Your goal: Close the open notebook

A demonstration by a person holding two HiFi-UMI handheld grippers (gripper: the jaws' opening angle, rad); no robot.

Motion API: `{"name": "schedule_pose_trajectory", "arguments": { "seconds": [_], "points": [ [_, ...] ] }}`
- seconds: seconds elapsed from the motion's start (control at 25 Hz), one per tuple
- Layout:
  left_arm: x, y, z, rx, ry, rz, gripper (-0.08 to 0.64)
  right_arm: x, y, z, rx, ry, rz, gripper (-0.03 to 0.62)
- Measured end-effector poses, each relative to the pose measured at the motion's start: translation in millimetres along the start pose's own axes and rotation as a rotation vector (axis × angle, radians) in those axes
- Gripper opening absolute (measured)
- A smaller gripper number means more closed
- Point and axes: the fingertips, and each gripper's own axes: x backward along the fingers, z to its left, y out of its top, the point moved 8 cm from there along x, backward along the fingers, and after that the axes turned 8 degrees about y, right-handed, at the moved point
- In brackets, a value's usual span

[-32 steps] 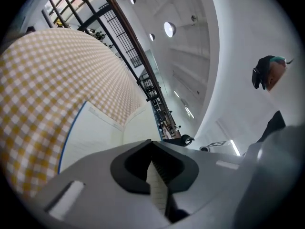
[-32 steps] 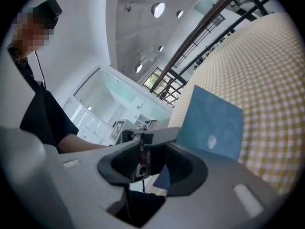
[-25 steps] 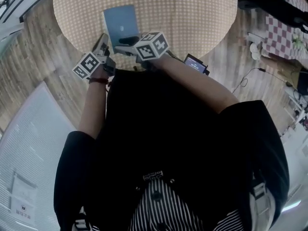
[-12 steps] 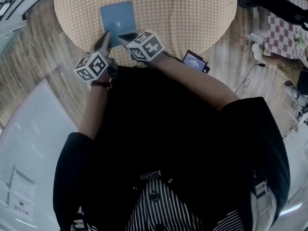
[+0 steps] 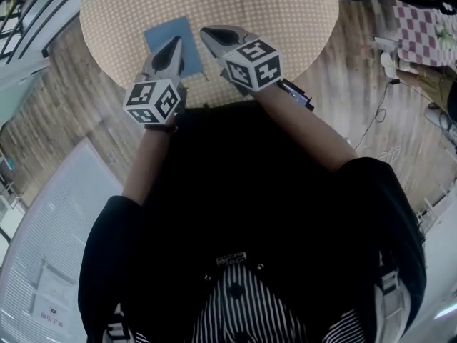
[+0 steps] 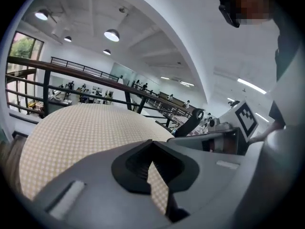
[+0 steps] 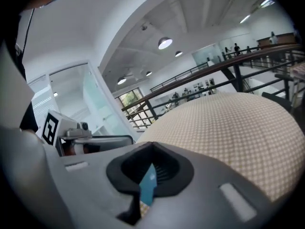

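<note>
My left gripper [image 6: 151, 144] shows a smooth, matt grey plastic shell, and my right gripper [image 7: 152, 149] looks the same. The pads [image 7: 167, 171] inside are black, ribbed, rubbery-looking. The marker cube [image 5: 251, 63] is matt, black print on white. The notebook [image 5: 158, 38] has a flat, matt blue cover. The table [image 5: 285, 20] looks like tan checked woven cloth, and the floor [image 5: 64, 113] like wood-grain planks.

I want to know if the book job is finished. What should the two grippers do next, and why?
Probably just draw both grippers back off the table. The blue notebook looks flat and shut, showing only its cover. The left gripper and the right gripper hang by it with jaws together and nothing in them, so nothing seems left to close.
</note>
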Motion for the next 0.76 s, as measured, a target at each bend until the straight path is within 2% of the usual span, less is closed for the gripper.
{"name": "schedule_pose_trajectory", "arguments": {
  "seconds": [0.16, 0.32, 0.48, 0.64, 0.76],
  "points": [
    [-5, 6, -16, -0.033, -0.026, 0.013, -0.003, 19, 16, 6, -0.046, -0.013, -0.069, 0.002],
    [-4, 4, -17, -0.040, -0.061, 0.030, -0.002, 11, 14, 10, -0.059, -0.026, -0.062, 0.002],
    [-2, 8, -20, -0.094, -0.103, -0.011, -0.002, 0, 15, 14, -0.058, -0.023, -0.053, 0.002],
    [-2, 5, -10, -0.042, -0.090, -0.003, -0.002, -9, 12, 19, -0.046, -0.018, -0.036, 0.002],
    [-1, 2, -1, -0.031, -0.087, 0.005, -0.002, -17, 8, 21, -0.039, -0.015, -0.024, 0.002]
  ]
}}
